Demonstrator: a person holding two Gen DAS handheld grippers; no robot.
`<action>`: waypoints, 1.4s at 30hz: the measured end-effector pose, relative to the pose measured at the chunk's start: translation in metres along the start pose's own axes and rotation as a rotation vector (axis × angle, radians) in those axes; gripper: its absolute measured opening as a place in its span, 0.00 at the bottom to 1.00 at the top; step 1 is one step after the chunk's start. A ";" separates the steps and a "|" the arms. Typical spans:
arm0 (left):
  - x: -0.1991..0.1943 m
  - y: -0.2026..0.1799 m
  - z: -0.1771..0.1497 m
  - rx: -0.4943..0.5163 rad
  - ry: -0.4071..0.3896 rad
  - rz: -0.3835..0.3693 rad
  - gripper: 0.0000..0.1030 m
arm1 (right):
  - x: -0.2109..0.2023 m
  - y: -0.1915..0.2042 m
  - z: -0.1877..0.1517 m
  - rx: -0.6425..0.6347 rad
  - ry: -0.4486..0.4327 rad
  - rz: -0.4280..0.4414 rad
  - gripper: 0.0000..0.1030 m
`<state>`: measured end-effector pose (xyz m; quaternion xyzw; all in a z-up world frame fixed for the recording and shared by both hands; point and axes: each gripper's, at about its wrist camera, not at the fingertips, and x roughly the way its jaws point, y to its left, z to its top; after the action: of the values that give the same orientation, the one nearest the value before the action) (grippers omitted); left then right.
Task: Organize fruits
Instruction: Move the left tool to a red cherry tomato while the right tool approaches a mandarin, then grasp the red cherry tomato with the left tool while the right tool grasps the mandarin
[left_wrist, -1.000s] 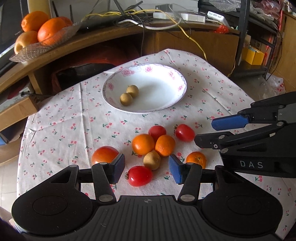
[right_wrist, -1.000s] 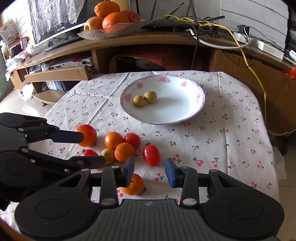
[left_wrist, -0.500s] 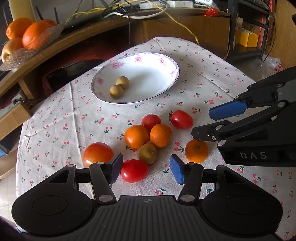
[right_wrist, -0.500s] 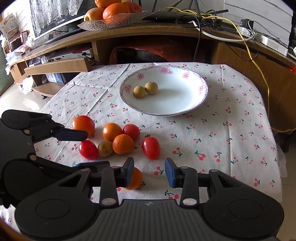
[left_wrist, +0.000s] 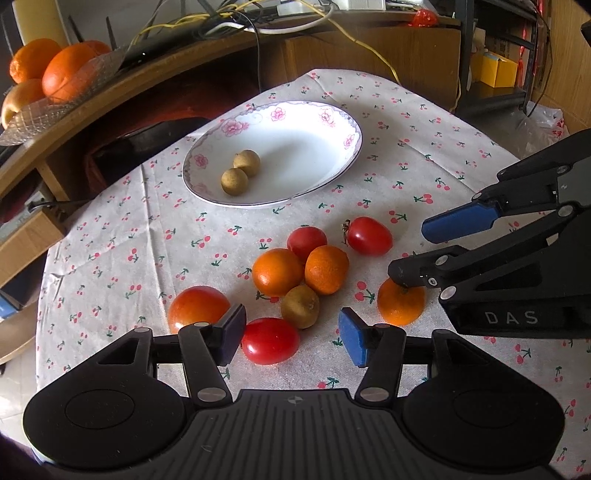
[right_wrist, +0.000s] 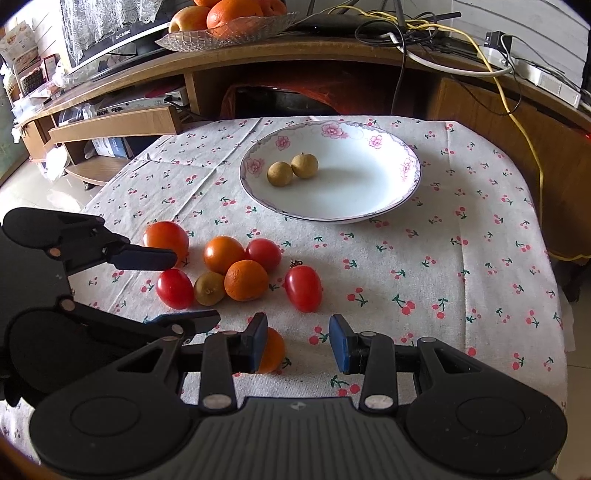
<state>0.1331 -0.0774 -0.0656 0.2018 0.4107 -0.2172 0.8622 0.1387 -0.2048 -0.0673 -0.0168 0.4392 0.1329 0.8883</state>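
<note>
A white flowered plate (left_wrist: 303, 158) (right_wrist: 351, 188) holds two small brown fruits (left_wrist: 240, 170) (right_wrist: 291, 170). In front of it on the cloth lie several tomatoes and oranges and one brown fruit (left_wrist: 300, 306). My left gripper (left_wrist: 291, 338) is open and low, with a red tomato (left_wrist: 269, 339) (right_wrist: 174, 288) between its blue pads, not squeezed. A large tomato (left_wrist: 197, 304) sits behind its left finger. My right gripper (right_wrist: 298, 341) (left_wrist: 424, 251) is open beside a lone orange (right_wrist: 274, 350) (left_wrist: 400, 306), which its left finger half hides. An oval tomato (right_wrist: 303, 288) lies just ahead.
The cherry-print cloth (right_wrist: 461, 258) covers a small table with bare cloth at the right. Behind it a wooden shelf (right_wrist: 332, 55) carries a glass dish of oranges (right_wrist: 229, 18) (left_wrist: 55, 74) and cables. The left gripper (right_wrist: 195, 286) reaches in from the left.
Both views have swayed a little as the grippers shifted over the table. The fruits have not moved, and both grippers stay open.
</note>
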 end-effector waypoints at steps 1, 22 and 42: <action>0.000 0.000 0.000 0.000 0.000 0.000 0.61 | 0.000 0.000 0.000 0.000 0.000 -0.001 0.37; -0.014 0.014 -0.024 0.029 -0.010 -0.064 0.62 | -0.005 -0.008 -0.006 0.017 0.021 0.031 0.38; -0.008 0.021 -0.027 -0.023 0.021 -0.049 0.39 | -0.001 0.003 -0.005 -0.037 0.051 0.096 0.48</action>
<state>0.1233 -0.0443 -0.0714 0.1840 0.4268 -0.2312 0.8547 0.1330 -0.2029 -0.0692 -0.0157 0.4594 0.1833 0.8689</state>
